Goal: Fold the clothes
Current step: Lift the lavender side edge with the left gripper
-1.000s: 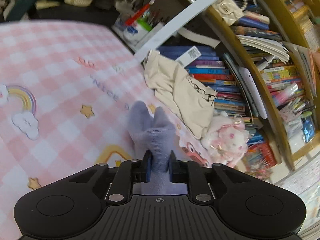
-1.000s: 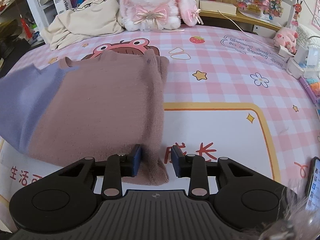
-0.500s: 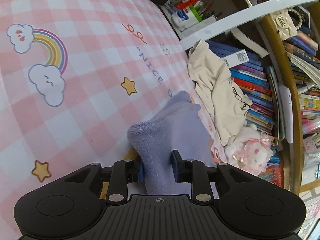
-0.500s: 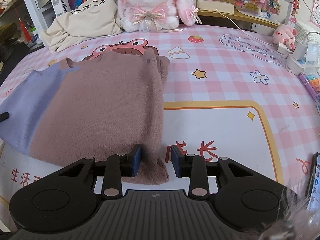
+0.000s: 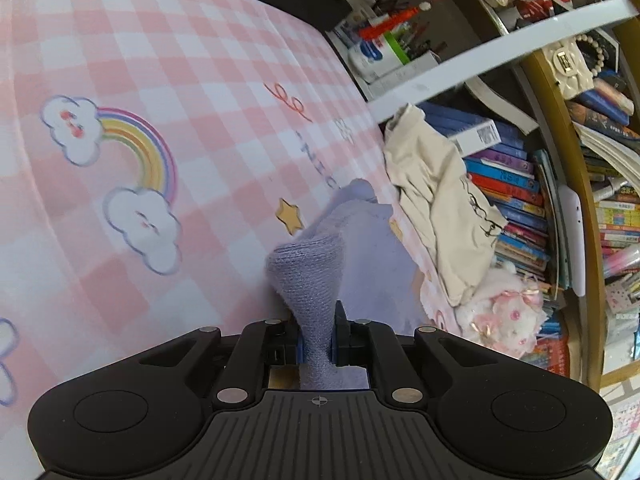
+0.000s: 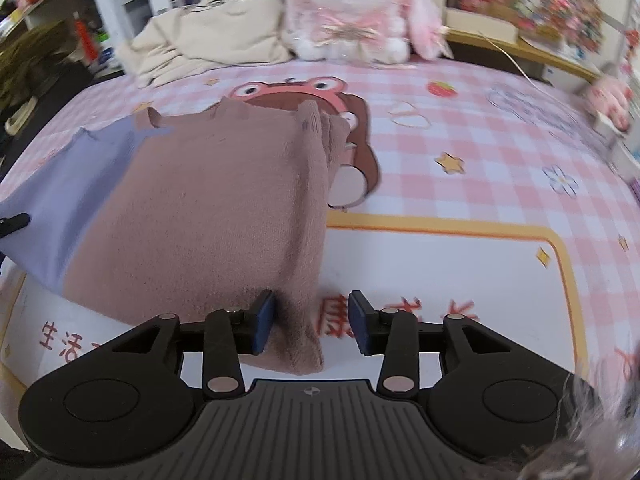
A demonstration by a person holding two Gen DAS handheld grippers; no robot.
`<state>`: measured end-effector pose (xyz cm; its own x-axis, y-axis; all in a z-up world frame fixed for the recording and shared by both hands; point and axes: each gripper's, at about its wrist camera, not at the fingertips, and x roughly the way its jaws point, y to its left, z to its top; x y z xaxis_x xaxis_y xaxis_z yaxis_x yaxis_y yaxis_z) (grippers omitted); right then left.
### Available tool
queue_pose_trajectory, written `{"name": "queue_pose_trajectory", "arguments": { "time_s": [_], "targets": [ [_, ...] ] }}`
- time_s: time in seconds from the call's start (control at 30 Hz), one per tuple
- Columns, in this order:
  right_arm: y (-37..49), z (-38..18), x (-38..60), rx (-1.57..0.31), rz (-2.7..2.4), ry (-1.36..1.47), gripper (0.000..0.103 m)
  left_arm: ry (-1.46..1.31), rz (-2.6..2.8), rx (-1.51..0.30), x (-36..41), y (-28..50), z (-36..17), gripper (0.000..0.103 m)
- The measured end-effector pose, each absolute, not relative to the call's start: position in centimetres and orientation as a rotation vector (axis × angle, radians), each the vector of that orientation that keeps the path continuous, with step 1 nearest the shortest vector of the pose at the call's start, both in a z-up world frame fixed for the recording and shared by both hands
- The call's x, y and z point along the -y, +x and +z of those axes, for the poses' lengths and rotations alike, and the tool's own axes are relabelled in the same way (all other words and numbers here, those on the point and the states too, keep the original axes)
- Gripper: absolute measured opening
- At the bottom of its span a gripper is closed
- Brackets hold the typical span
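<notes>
knit sweater [image 6: 208,216], soft and limp, bunches where the left gripper [image 5: 317,340] has just clamped its lilac sleeve [image 5: 308,276], while the right gripper [image 6: 312,322], just opening, straddles the hem corner unpinched.

Crowded bookshelf [image 5: 516,196] beside pink-checked bedspread [image 5: 168,60]

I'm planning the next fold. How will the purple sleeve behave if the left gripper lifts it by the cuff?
Probably floppy: the purple sleeve bunches into a narrow waist where the left gripper, whose jaws have just been closing, pinches it. Its fuzzy knit likely grips the pads rather than slipping. It joins the brown sweater, so lifting may drag that body.
</notes>
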<state>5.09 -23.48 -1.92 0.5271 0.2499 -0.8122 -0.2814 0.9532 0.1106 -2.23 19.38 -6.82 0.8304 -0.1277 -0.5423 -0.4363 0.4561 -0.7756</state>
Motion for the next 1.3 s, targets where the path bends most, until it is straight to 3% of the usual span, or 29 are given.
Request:
{"name": "queue_pose_trajectory", "arguments": {
  "time_s": [0.57, 0.97, 1.3],
  "targets": [
    [12.0, -1.4, 22.2, -0.856, 0.340, -0.125, 0.048, -1.115, 0.241, -0.590, -20.1, -2.3, -7.3, 0.011],
    [8.5, 1.4, 25.0, -0.728, 0.541, -0.022, 0.048, -1.119, 0.259, -0.582, -20.0, -2.3, -7.4, 0.011],
    [8.4, -1.9, 23.2, -0.901, 0.727, -0.114, 0.052, -1.133, 0.290, -0.571, -19.7, -2.4, -7.4, 0.012]
  ]
}}
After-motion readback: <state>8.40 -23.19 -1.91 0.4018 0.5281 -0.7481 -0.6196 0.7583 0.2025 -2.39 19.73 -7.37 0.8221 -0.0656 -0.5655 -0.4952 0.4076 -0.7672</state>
